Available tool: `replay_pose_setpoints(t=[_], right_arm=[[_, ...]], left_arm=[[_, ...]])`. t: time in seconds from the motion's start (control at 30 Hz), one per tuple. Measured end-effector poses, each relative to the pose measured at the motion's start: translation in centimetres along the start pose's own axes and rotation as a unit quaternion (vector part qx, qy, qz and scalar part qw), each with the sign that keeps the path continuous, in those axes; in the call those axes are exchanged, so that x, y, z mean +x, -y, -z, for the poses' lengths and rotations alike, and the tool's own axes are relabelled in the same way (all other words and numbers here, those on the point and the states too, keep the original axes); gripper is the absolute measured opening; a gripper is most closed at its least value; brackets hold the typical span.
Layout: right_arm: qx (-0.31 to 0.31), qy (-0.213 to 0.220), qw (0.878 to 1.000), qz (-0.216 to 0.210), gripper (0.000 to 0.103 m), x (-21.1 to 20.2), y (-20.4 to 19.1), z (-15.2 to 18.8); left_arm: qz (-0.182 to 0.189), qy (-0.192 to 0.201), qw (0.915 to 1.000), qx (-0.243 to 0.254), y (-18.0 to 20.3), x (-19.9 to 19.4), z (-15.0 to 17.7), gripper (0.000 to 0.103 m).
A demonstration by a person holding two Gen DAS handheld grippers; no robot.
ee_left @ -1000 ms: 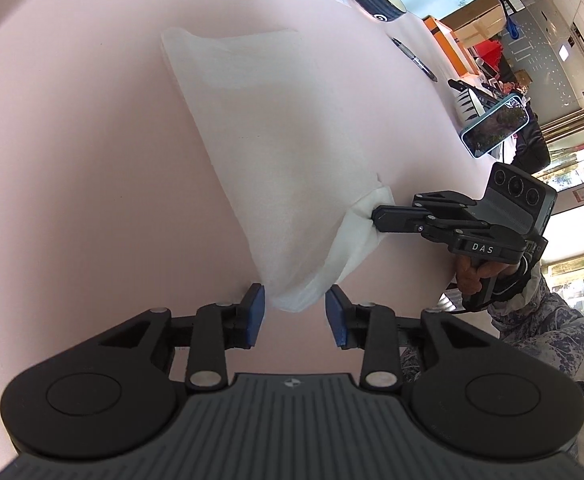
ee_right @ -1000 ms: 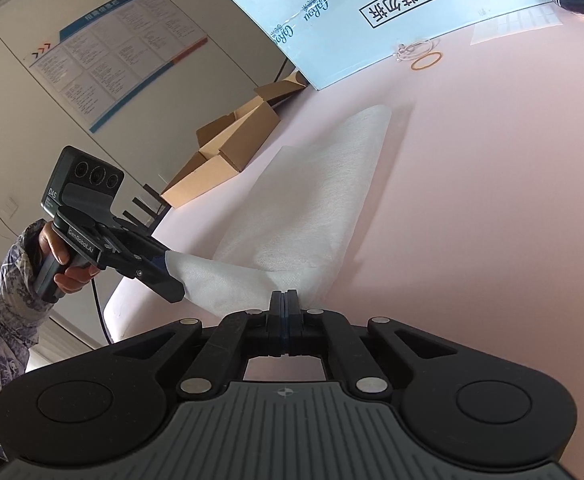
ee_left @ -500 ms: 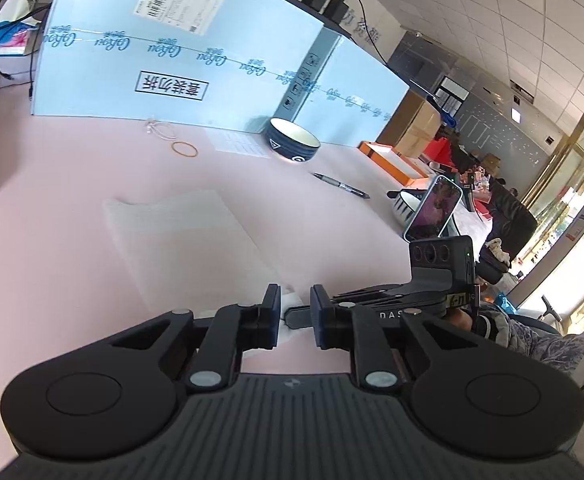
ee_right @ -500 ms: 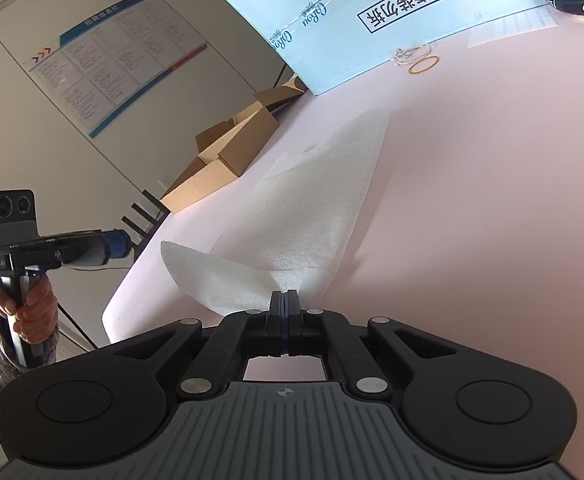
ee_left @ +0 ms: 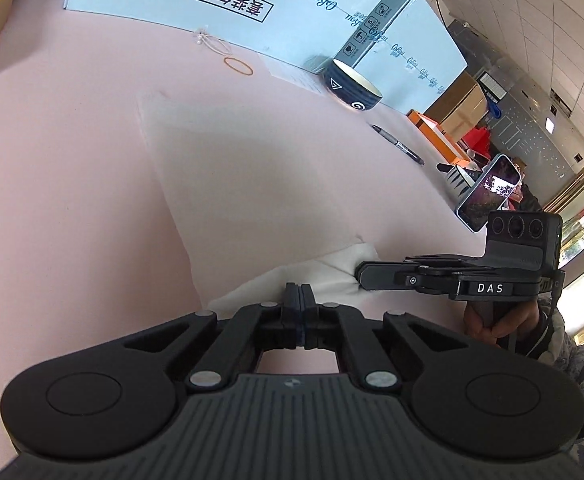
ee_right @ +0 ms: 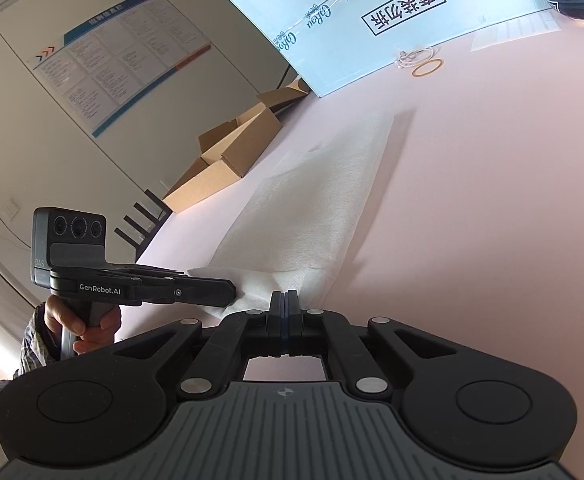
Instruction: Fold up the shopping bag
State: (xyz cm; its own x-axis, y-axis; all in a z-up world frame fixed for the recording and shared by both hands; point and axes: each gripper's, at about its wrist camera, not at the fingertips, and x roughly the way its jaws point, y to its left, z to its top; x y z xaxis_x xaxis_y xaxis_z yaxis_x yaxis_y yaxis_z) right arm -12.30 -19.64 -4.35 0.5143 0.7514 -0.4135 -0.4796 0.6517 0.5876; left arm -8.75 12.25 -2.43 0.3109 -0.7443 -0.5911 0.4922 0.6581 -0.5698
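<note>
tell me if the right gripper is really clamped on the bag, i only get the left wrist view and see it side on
Observer: Yes. Seen head on, the right gripper has its pads pressed together on the near edge of the shopping bag.
Operator: and my left one from that side
Observer: The left gripper has its tip in the bag's lifted near corner, just left of the right gripper; the rest of the bag lies flat on the table.

"DAS" on right gripper [ee_left: 359,276] | "GenRobot.AI" on left gripper [ee_right: 233,290] | "Cabeu" on blue box [ee_left: 332,8]
</note>
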Motion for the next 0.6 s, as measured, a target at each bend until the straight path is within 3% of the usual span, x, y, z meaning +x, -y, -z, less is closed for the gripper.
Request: replay_pose_setpoints(t=[0.17, 0.3, 0.47, 0.6], right_arm=[[-0.055, 0.013, 0.998, 0.017, 0.005, -0.8, -1.4, 0.0], [-0.128, 0.035, 0.990, 0.044, 0.012, -2.1, -3.2, -0.1], [-0.255, 0.043, 0.961, 0.102, 0.014, -3.4, -6.0, 0.3], [-0.327, 0.028, 0.937, 0.122, 0.015, -3.4, -7.3, 1.1]], left_arm=[[0.012, -0.015, 0.9996, -0.019, -0.6, 0.0, -0.3, 0.002], [0.008, -0.020, 0.9997, -0.015, -0.3, 0.1, -0.4, 0.002], [0.009, -0.022, 0.9996, -0.018, -0.4, 0.2, -0.4, 0.002], [0.009, -0.023, 0.9995, -0.022, -0.5, 0.2, -0.4, 0.002]])
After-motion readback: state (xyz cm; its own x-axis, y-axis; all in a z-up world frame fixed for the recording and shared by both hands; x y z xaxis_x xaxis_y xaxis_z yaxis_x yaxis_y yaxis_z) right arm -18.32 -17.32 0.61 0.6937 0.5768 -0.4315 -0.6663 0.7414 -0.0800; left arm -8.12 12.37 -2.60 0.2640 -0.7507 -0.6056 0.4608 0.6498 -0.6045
